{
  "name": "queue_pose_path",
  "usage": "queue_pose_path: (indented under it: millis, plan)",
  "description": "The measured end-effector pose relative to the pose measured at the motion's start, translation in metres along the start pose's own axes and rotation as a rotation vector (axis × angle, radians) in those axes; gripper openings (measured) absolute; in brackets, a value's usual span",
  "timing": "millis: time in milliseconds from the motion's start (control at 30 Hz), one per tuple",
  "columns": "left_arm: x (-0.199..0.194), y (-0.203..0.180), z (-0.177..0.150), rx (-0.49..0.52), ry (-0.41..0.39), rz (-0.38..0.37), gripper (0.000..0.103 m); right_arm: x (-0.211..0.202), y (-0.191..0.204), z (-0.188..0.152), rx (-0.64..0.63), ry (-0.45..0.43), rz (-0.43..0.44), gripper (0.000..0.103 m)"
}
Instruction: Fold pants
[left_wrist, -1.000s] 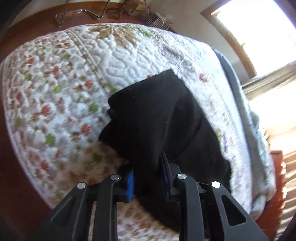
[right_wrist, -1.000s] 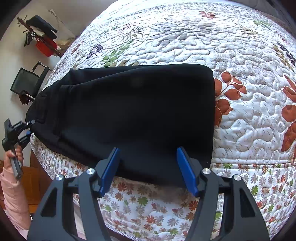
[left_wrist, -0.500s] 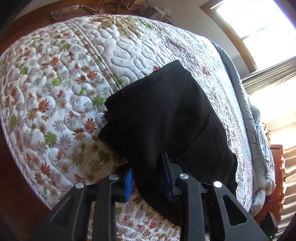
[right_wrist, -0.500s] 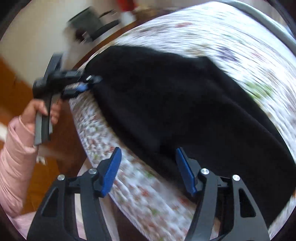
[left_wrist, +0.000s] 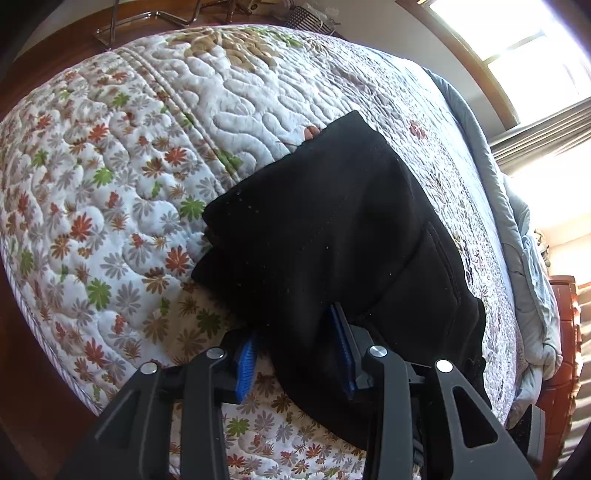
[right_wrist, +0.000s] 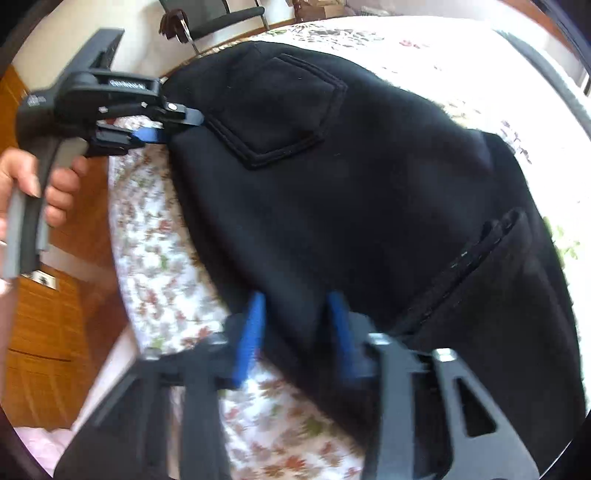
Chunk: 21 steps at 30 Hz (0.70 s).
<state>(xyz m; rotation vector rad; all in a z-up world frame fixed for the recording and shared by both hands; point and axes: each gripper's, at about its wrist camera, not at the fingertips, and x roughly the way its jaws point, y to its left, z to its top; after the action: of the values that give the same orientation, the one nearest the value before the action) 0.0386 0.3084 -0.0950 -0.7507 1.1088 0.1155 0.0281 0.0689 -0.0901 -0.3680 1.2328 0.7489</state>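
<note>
Writing: the left gripper's (right_wrist: 177, 123) black body carries a raised mark on top, too blurred to read; a round emblem on its rear end is likewise illegible. No other labels or print can be made out.

Left side: a hand (right_wrist: 40, 184) holds the left gripper at the bed's edge. Its jaws have just been opening. In the left wrist view (left_wrist: 295, 350) the pants' (left_wrist: 332, 236) edge lies between the blue pads (left_wrist: 245, 360), with a gap showing at the left pad, so the fabric is no longer pinched. Compared with a second ago the pads stand wider apart; the gripper itself has hardly shifted.

Centre: the black pants (right_wrist: 351, 206) lie on the floral quilt (left_wrist: 110, 184) near the bed's edge, a back pocket (right_wrist: 275, 110) facing up just beside the left gripper.

Right side: the right gripper (right_wrist: 297, 336) has just been closing, its pads (right_wrist: 251, 336) now narrow with a fold of the pants' near edge between them; motion blur leaves firm contact uncertain. A second ago it was spread wide over the pants' long edge; it has since swung toward the pocket end and the left gripper now sits much nearer in its view.
</note>
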Motion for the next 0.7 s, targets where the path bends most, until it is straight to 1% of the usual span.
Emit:
queue_pose_path:
  millis: [33, 67, 167, 233, 267, 333, 367, 433, 500, 567, 700]
  plan:
    - [0.001, 0.0, 0.002, -0.003, 0.003, -0.004, 0.038, -0.001, 0.0, 0.001, 0.001, -0.004, 0.028, 0.007]
    - [0.001, 0.0, 0.003, -0.007, 0.006, -0.009, 0.038, -0.004, 0.0, 0.002, 0.002, -0.011, 0.05, 0.005]
    - [-0.001, 0.001, 0.008, -0.02, 0.005, -0.02, 0.04, -0.015, 0.01, 0.002, -0.045, -0.023, 0.053, 0.004]
    - [-0.003, 0.001, 0.009, -0.008, 0.0, -0.019, 0.042, -0.023, 0.022, -0.003, -0.109, -0.031, 0.06, 0.004]
    - [-0.003, 0.001, 0.008, -0.007, -0.002, -0.022, 0.045, -0.021, 0.027, -0.005, -0.141, -0.02, 0.058, 0.004]
    - [-0.003, 0.004, 0.009, -0.026, -0.013, -0.045, 0.05, -0.007, 0.027, -0.009, -0.135, 0.018, 0.044, 0.004]
    - [-0.003, 0.006, 0.009, -0.036, -0.014, -0.057, 0.051, 0.0, 0.026, -0.011, -0.119, 0.02, 0.044, 0.005]
    - [-0.003, 0.006, 0.01, -0.042, -0.014, -0.063, 0.054, 0.002, 0.02, -0.011, -0.069, 0.011, 0.083, 0.012]
    - [-0.003, 0.003, 0.01, -0.021, -0.012, -0.059, 0.058, -0.007, 0.013, -0.008, -0.04, -0.007, 0.128, 0.023]
    - [0.001, -0.002, 0.01, 0.007, -0.011, -0.041, 0.061, -0.014, 0.01, -0.005, -0.027, -0.019, 0.151, 0.024]
    - [0.004, -0.005, 0.009, 0.016, -0.014, -0.034, 0.063, -0.017, 0.011, -0.001, 0.003, -0.023, 0.162, 0.024]
